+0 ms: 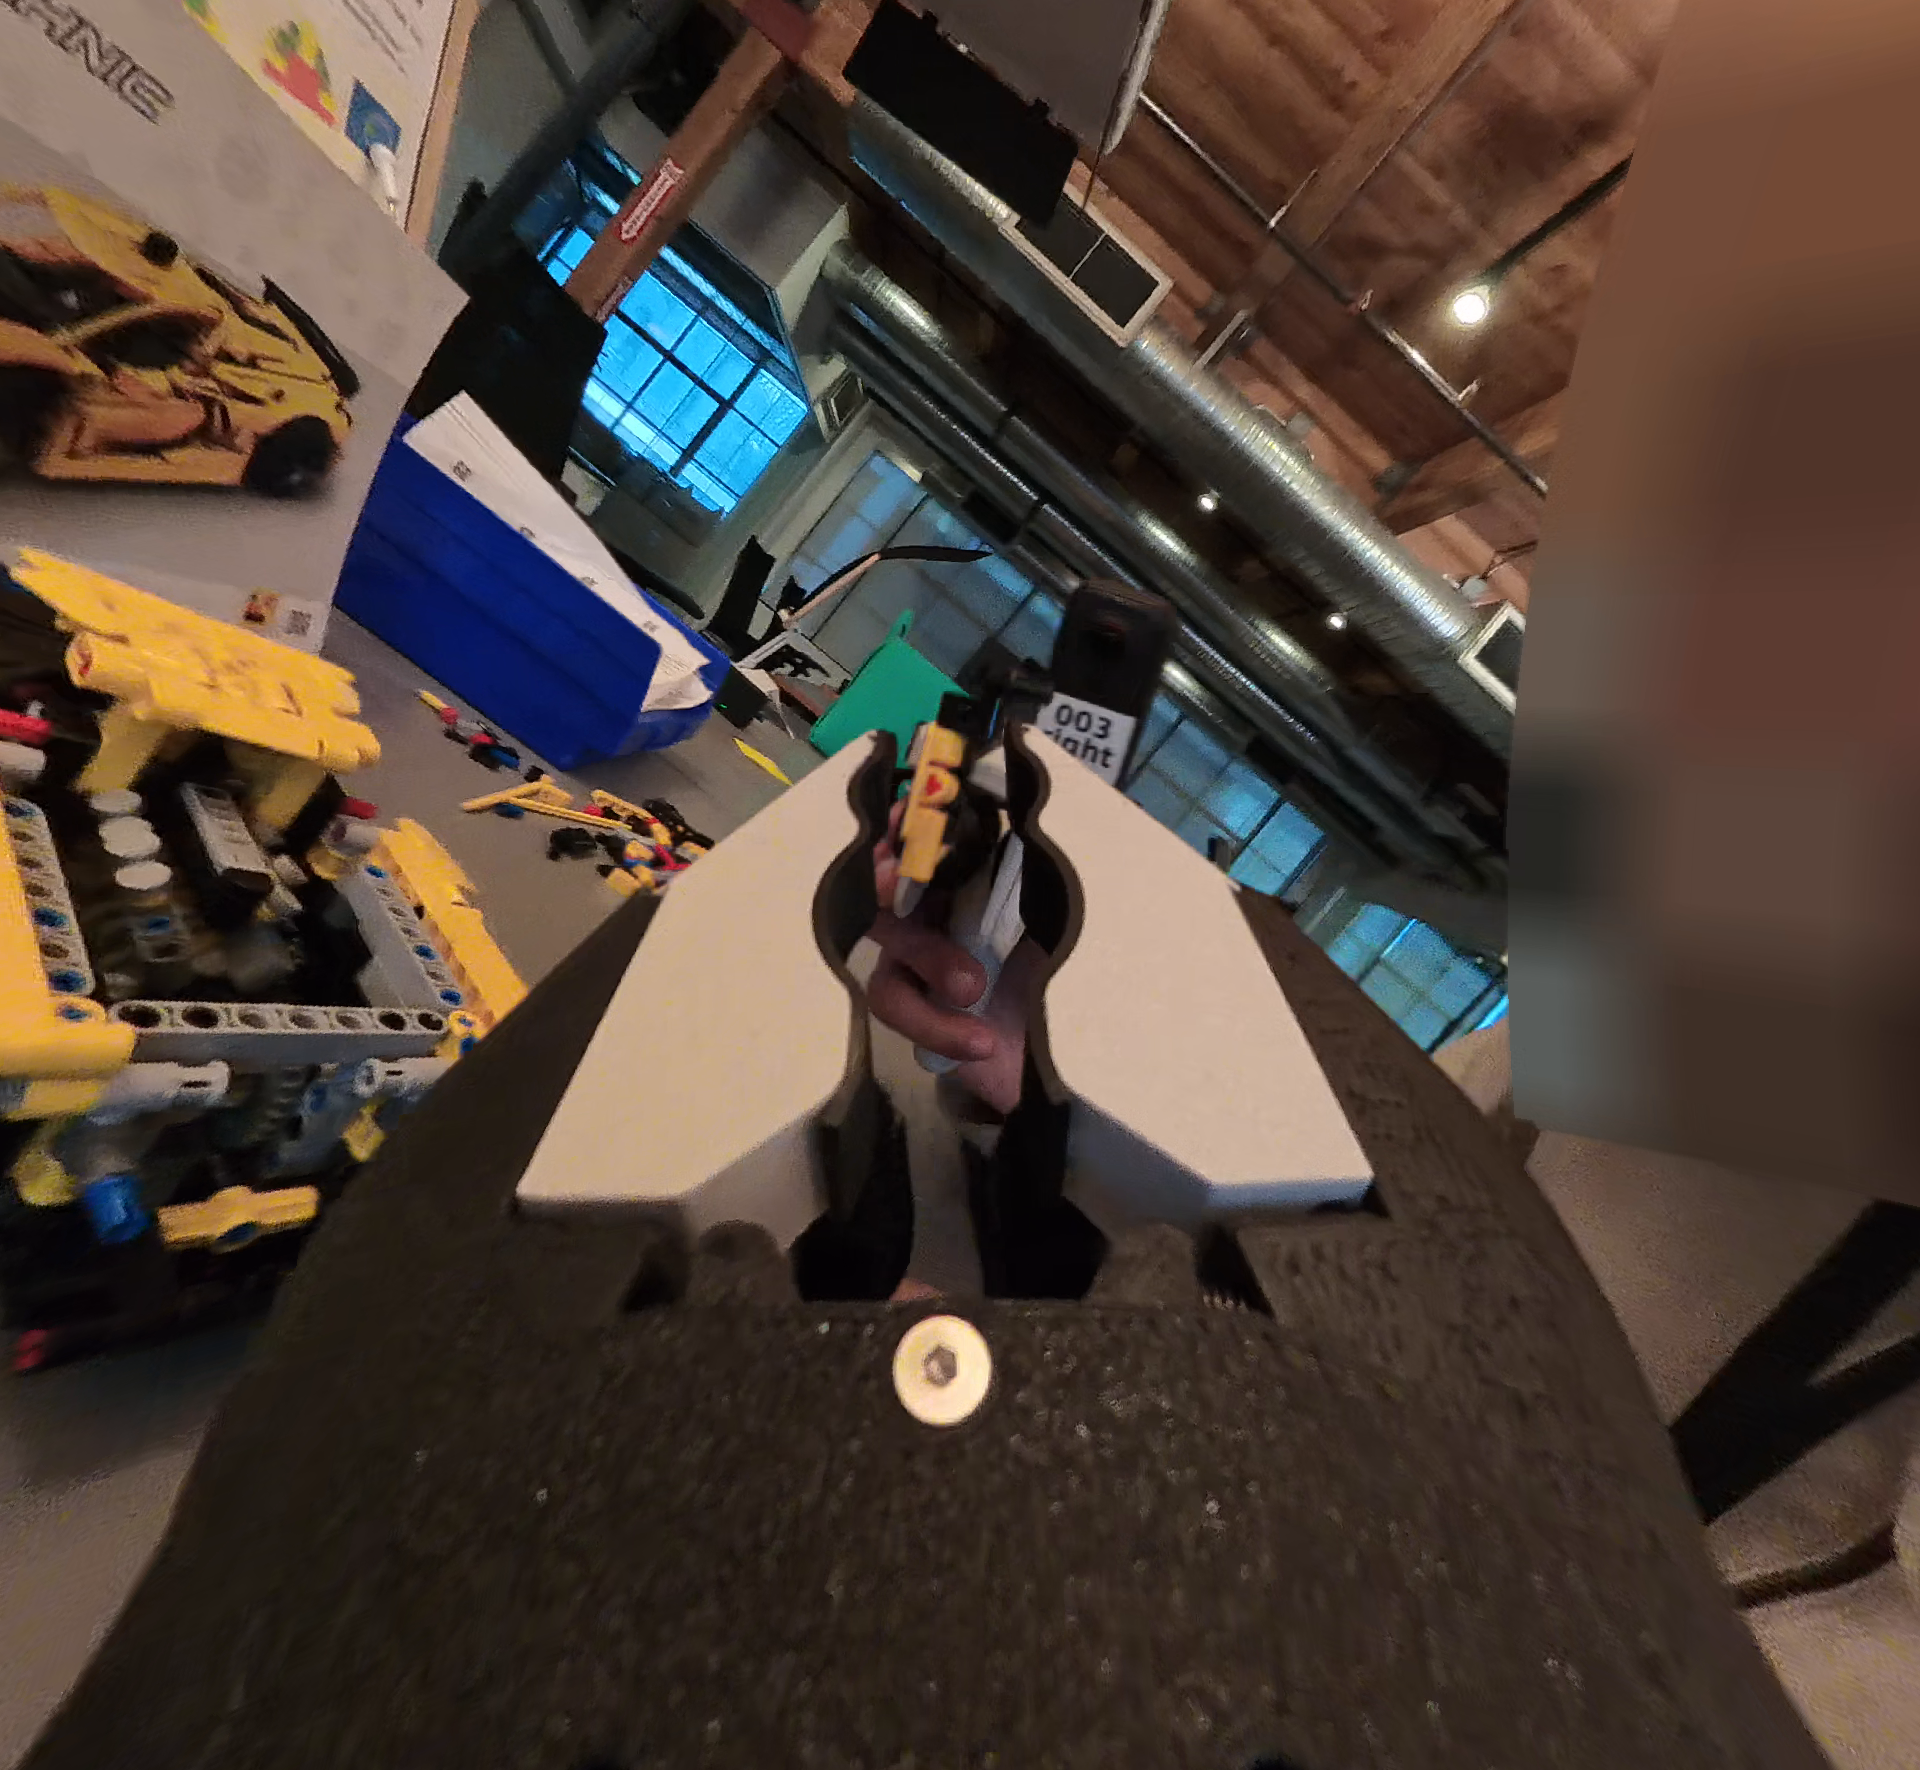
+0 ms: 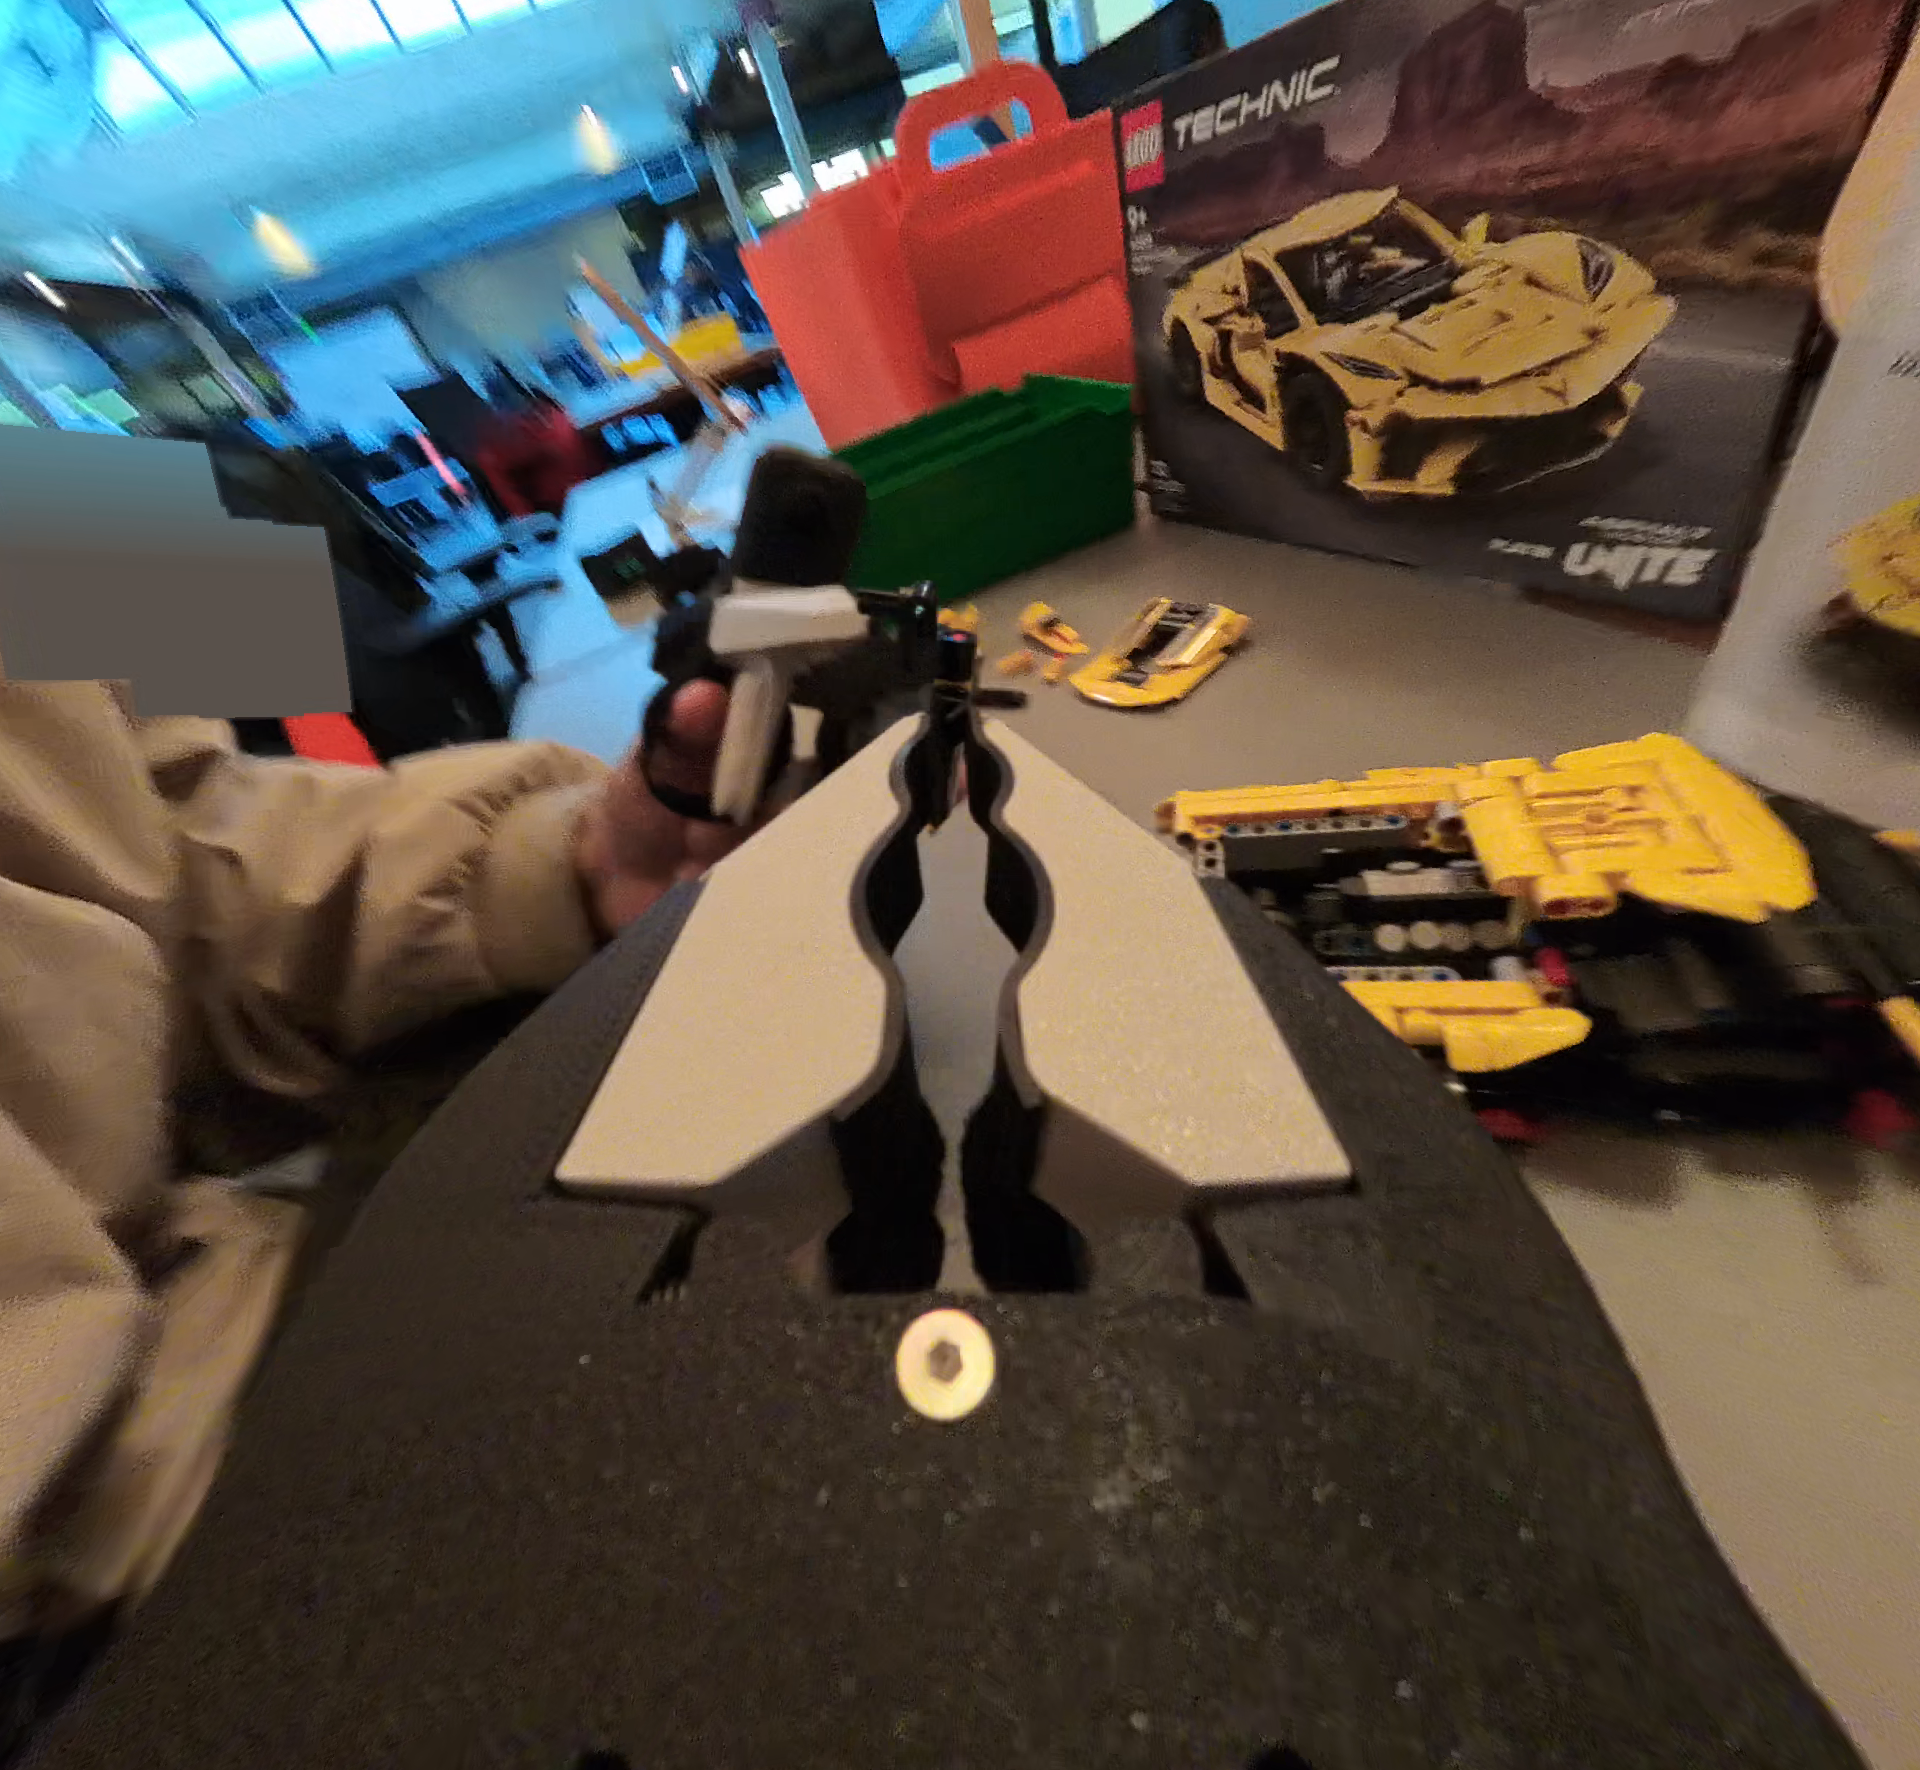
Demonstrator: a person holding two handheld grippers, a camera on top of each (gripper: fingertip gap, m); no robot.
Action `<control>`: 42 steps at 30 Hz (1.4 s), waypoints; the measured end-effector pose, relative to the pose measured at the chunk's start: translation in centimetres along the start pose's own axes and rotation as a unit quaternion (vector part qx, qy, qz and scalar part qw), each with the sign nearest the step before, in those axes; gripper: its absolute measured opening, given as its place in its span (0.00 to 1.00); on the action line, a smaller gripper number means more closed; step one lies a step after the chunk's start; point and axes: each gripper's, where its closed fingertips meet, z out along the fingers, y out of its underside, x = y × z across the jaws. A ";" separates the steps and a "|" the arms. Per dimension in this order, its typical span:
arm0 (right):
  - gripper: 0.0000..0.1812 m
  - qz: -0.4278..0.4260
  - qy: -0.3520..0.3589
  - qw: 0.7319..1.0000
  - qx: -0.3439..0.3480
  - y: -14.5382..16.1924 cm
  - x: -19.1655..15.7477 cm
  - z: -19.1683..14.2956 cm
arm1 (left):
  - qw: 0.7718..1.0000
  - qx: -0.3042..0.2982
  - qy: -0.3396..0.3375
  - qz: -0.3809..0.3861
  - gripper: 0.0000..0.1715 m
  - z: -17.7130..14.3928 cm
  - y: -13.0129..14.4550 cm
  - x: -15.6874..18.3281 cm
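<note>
Two grippers meet in mid-air above the table (image 2: 1403,681). The right hand-held gripper (image 2: 951,728) has its jaws drawn almost together, pinching the dark stalk of a small yellow-and-black brick piece (image 1: 925,801) at its tips. The left hand-held gripper (image 1: 945,749), facing it, is likewise narrowed to a slit with that piece showing in the gap; whether it actually grips cannot be told. A half-built yellow car model (image 2: 1507,868) lies just right of the right gripper's fingers. Beyond them are loose yellow parts (image 2: 1153,650), a green bin (image 2: 987,473) and the printed box (image 2: 1455,318). A tan sleeve (image 2: 312,889) reaches in from the left.
</note>
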 end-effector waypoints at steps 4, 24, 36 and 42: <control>0.01 -0.026 -0.006 0.999 -0.023 0.7 -1.1 0.8 | 0.999 -0.007 0.033 0.020 0.16 0.1 -0.1 1.6; 0.01 -0.501 0.220 0.832 -0.086 0.8 0.6 0.7 | 0.949 -0.080 -0.127 0.277 0.12 0.2 1.3 -0.7; 0.01 -0.631 0.258 0.717 -0.147 1.6 0.7 1.0 | 0.903 -0.144 -0.196 0.353 0.09 -0.2 2.2 -2.3; 0.01 -0.650 0.262 0.692 -0.175 2.4 1.3 1.1 | 0.860 -0.169 -0.237 0.419 0.09 -0.5 2.5 -3.2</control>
